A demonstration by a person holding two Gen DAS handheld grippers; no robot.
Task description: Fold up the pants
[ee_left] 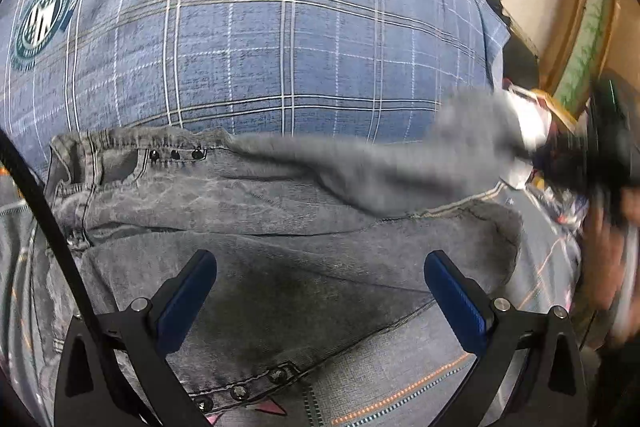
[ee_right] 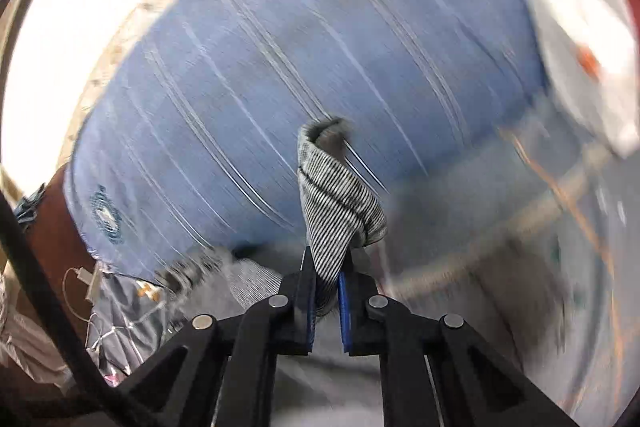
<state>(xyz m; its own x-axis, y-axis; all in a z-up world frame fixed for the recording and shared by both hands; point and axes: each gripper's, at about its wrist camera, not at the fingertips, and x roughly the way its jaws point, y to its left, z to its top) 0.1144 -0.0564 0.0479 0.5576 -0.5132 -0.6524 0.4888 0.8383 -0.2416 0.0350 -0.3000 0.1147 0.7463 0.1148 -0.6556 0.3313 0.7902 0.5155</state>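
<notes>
- In the left wrist view, the far leg of the pants smears into grey blur as it lifts toward the right edge.
- The right hand-held gripper there is a dark streak; how its jaws stand cannot be read from this view.
- The clutter beside it is too blurred to name.
- In the right wrist view, the blue plaid cover is streaked by motion, its lines dragged diagonal.
- A white and red object at the upper right is blurred and cut off by the edge.
- The pants fabric disappears between the closed fingers; the rest lies hidden below them.
</notes>
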